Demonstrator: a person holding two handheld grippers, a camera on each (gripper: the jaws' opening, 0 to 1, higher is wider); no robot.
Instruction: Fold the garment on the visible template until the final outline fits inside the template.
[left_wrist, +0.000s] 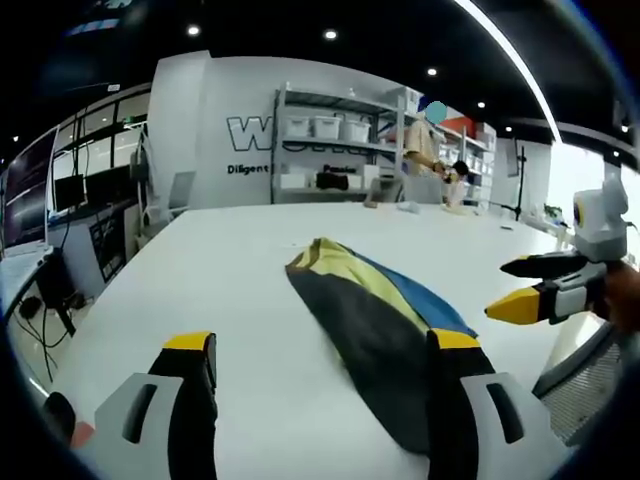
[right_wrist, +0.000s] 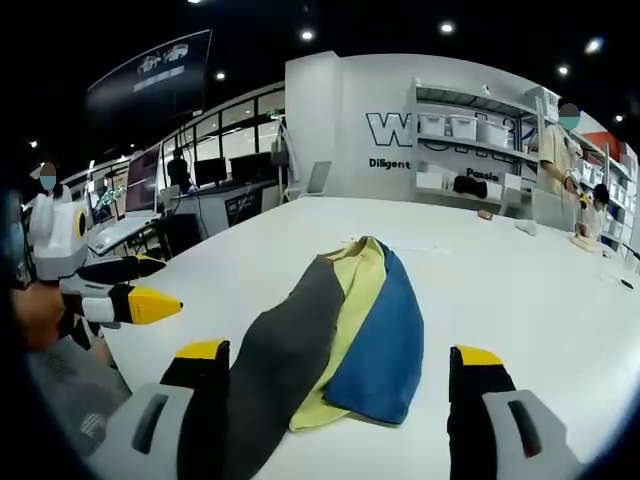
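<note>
A crumpled garment (left_wrist: 375, 315) with dark grey, yellow and blue panels lies in a long bundle on the white table (left_wrist: 230, 270). My left gripper (left_wrist: 322, 345) is open, its jaws wide apart at the garment's near end, with the right jaw in front of the cloth. The right gripper (left_wrist: 500, 288) comes in from the right, beside the garment, with its jaws apart. In the right gripper view the garment (right_wrist: 345, 320) runs away from me between the wide jaws of my open right gripper (right_wrist: 340, 352). The left gripper (right_wrist: 168, 285) hovers at the left table edge.
Metal shelves (left_wrist: 340, 150) with white bins stand past the far end of the table, with people (right_wrist: 560, 150) near them. Desks with monitors (right_wrist: 215, 175) line one side. A mesh chair (left_wrist: 590, 390) sits by the near table edge.
</note>
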